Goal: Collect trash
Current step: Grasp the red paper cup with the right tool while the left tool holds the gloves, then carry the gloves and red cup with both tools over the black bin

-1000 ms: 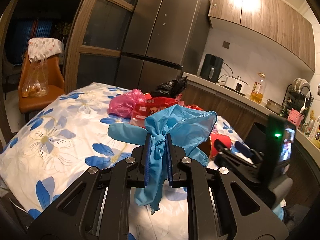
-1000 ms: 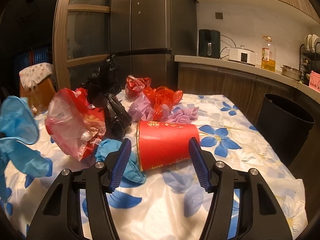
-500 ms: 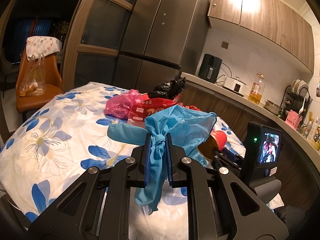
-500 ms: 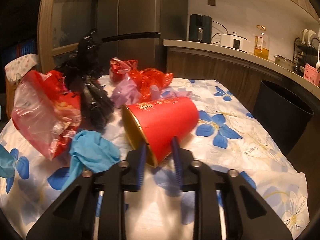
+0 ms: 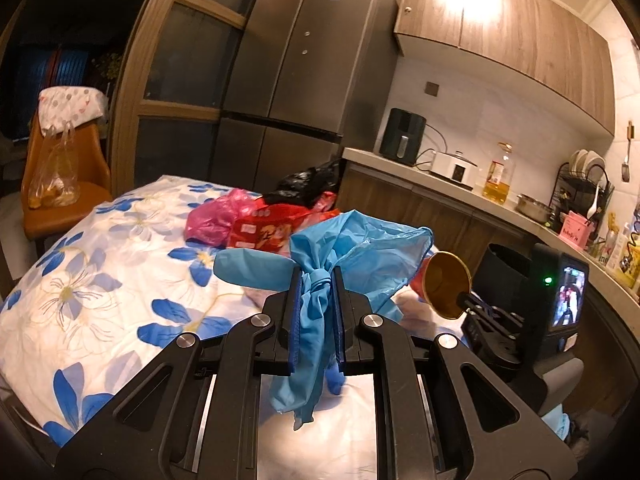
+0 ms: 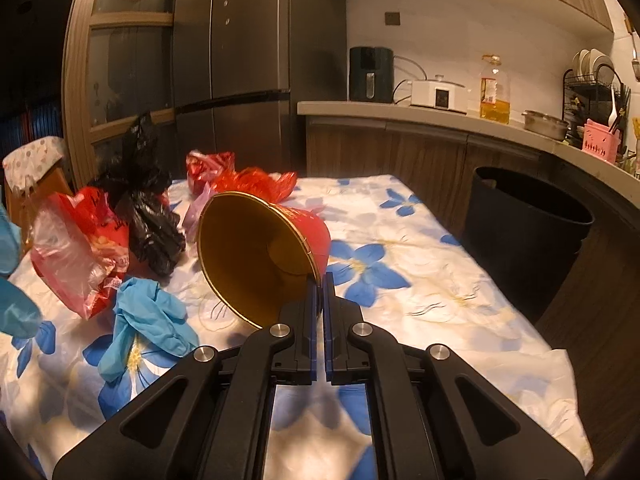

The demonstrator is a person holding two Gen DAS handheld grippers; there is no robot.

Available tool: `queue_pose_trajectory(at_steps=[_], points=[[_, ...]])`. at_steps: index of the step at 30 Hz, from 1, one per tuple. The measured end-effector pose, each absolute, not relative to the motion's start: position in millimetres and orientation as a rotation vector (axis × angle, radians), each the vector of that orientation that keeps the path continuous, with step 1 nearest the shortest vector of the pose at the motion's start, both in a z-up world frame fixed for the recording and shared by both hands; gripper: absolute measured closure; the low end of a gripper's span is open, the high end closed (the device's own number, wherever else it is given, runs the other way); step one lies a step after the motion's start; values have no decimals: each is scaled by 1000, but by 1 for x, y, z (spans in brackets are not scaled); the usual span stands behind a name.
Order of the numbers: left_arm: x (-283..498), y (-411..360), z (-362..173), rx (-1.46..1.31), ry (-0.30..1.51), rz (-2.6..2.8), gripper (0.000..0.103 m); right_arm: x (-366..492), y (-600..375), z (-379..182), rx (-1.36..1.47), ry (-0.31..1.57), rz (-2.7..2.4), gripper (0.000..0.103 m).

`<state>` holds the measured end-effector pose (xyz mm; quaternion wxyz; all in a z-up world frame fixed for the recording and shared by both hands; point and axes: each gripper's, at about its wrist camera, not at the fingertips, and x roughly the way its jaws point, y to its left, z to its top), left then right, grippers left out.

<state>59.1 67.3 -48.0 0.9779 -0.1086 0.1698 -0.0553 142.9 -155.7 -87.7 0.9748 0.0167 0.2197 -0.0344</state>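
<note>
Trash in our left gripper (image 5: 316, 312): crumpled blue plastic glove (image 5: 352, 252), clamped between narrow jaws, hanging above the flowered tablecloth (image 5: 100, 280).
Trash in our right gripper (image 6: 320, 312): red paper cup with gold lining (image 6: 260, 256), rim pinched, mouth towards us, long axis pointing away.
Black round bin (image 6: 528, 232): right of the cup, beside the table; our right hand is nearer.
Right view only: second blue glove (image 6: 148, 324) lying left of the cup.
</note>
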Motion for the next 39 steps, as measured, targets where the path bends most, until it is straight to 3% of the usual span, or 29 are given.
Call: queue_pose_trajectory(at_steps=[20,39], points=[[80,-29,-20,-131,291,-275,91,93,-245,-48,121,337,-177,100],[163,-179,19,-90,196,-541,91,95,-363,-9,201,202,-459,100]])
